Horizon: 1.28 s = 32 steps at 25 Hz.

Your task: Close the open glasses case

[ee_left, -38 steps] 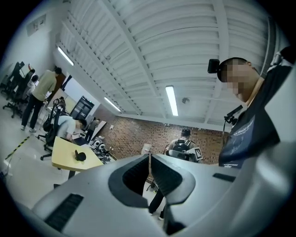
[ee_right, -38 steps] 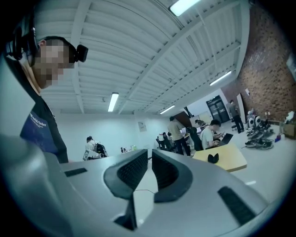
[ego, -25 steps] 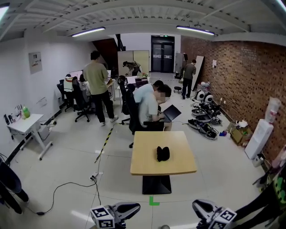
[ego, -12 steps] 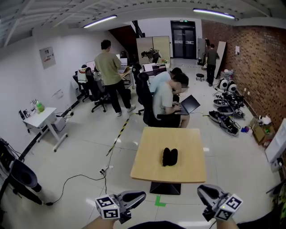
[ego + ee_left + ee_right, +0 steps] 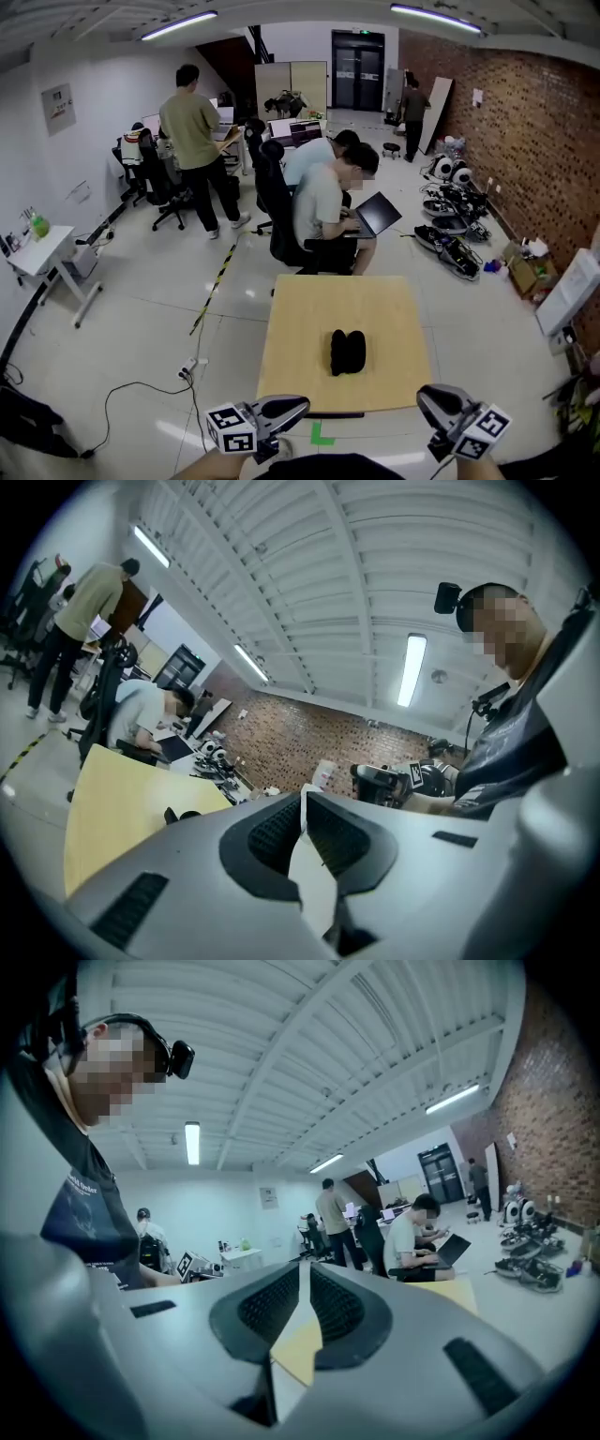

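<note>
A black glasses case [image 5: 347, 352] lies open, its two halves side by side, in the middle of the square wooden table [image 5: 300, 356]. My left gripper [image 5: 302, 405] and right gripper [image 5: 424, 394] are both held low at the near edge of the table, short of the case and apart from it. In the left gripper view the jaws [image 5: 302, 794] are pressed together with nothing in them, and the case [image 5: 178, 815] shows small on the table beyond. In the right gripper view the jaws [image 5: 305, 1269] also meet at the tips and hold nothing.
A person with a laptop [image 5: 328, 206] sits at the table's far side. Another person [image 5: 192, 141] stands further back among office chairs. A cable [image 5: 141, 394] runs over the floor at the left, and equipment [image 5: 450, 225] lies along the brick wall at the right.
Both grippers and the head camera have moved forward toward the table. The case and table now look larger and nearer. Both pairs of jaws stay as they were.
</note>
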Motion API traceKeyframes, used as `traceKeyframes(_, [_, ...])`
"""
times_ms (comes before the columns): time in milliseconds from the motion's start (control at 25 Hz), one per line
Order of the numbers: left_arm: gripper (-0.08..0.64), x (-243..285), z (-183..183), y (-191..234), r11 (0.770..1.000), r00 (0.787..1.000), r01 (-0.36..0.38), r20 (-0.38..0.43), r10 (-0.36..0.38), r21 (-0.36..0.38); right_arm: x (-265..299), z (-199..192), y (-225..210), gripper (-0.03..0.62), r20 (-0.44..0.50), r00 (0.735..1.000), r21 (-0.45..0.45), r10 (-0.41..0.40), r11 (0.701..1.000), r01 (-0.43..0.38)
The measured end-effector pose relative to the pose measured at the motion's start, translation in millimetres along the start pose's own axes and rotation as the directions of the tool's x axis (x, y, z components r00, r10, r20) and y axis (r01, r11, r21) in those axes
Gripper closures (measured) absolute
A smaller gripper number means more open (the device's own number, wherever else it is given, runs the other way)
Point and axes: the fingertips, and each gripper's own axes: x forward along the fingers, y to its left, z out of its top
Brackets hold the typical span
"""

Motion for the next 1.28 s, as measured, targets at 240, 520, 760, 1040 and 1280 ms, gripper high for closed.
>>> traceKeyframes(240, [0.554, 23, 14, 88, 0.989, 0.979, 0.142, -0.139, -0.147, -0.047, 83, 16, -25, 0.581, -0.016, 0.994, 0.006, -0.108, 0.994, 0.108])
traceKeyframes(520, [0.554, 56, 21, 148, 0.981, 0.962, 0.169, -0.199, -0.185, -0.092, 134, 6, -60, 0.581, -0.082, 0.989, 0.036, -0.126, 0.991, 0.129])
traceKeyframes(760, [0.552, 97, 1, 177, 0.989, 0.963, 0.053, -0.254, -0.087, -0.136, 141, 2, -112, 0.581, -0.076, 0.996, 0.069, -0.046, 0.996, 0.052])
traceKeyframes(1040, [0.551, 151, -40, 211, 0.958, 0.923, -0.211, -0.361, 0.130, -0.195, 114, -8, -178, 0.581, -0.070, 0.997, 0.149, 0.040, 0.988, -0.029])
traceKeyframes(1280, [0.509, 168, -86, 269, 0.900, 0.804, -0.403, -0.533, 0.263, -0.164, 96, -20, -203, 0.581, -0.081, 0.996, 0.182, 0.043, 0.983, -0.027])
